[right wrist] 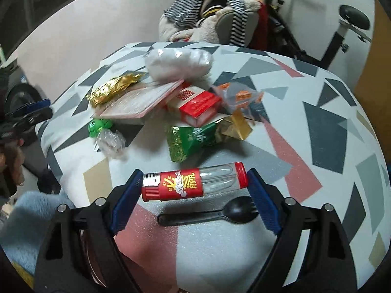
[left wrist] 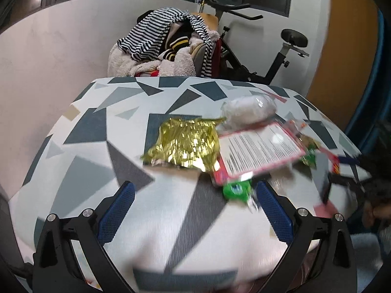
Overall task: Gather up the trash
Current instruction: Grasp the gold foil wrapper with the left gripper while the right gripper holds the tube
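A pile of trash lies on the patterned table point(left wrist: 80, 131): a gold foil wrapper point(left wrist: 185, 144), a red-bordered printed card point(left wrist: 259, 151), a white plastic bag point(left wrist: 246, 109) and a small green wrapper point(left wrist: 237, 190). My left gripper point(left wrist: 195, 190) is open just short of the pile, with nothing between its pads. My right gripper point(right wrist: 194, 174) is shut on a red lighter point(right wrist: 193, 183), held lengthwise, end to end, between the blue pads. A black plastic spoon point(right wrist: 207, 216) lies on the table under it. Beyond are a green tea packet point(right wrist: 193, 139) and a red box point(right wrist: 195, 105).
A chair piled with striped clothes point(left wrist: 166, 48) stands behind the table, beside an exercise bike point(left wrist: 281, 56). A clear orange-printed wrapper point(right wrist: 239, 95) and crumpled clear plastic point(right wrist: 110, 142) lie among the pile. The table's near edge drops off below both grippers.
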The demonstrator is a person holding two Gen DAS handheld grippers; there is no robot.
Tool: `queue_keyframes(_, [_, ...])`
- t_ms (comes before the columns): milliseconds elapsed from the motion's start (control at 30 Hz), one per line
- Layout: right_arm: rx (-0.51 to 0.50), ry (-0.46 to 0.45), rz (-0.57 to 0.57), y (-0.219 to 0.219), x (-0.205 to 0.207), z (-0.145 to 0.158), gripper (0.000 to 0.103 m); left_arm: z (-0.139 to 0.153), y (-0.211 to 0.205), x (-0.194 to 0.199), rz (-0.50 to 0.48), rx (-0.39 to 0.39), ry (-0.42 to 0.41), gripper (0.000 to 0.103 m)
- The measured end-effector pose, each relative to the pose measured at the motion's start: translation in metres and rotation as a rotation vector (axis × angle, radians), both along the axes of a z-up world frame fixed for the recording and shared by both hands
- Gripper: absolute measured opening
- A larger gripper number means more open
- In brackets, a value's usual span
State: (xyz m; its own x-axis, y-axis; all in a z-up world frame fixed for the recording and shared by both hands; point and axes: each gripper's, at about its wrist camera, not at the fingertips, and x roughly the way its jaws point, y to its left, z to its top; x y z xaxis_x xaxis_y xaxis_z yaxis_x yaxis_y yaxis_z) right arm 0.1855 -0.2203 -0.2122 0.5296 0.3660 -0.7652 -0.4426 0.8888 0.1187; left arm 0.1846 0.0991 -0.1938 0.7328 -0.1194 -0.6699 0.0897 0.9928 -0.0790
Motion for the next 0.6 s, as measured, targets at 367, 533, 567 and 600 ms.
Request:
queue_keyframes(367, [0.012, -0.024, -0.025, -0.014, -0.005, 0.008, 0.084, -0.054, 0.082, 0.06, 0.283, -0.622, 0.216, 0.078])
queue_keyframes(533, [0.003, -0.027, -0.02, -0.013, -0.003, 0.006, 0.084, -0.068, 0.083, 0.064, 0.327, -0.778, 0.212, 0.076])
queue_keyframes(567, [0.005, -0.025, -0.022, -0.013, -0.003, 0.005, 0.084, -0.069, 0.081, 0.067, 0.327, -0.801, 0.213, 0.073])
queue_keyframes(600, [0.008, -0.024, -0.024, -0.013, -0.002, 0.005, 0.084, -0.07, 0.081, 0.07, 0.328, -0.816, 0.216, 0.071])
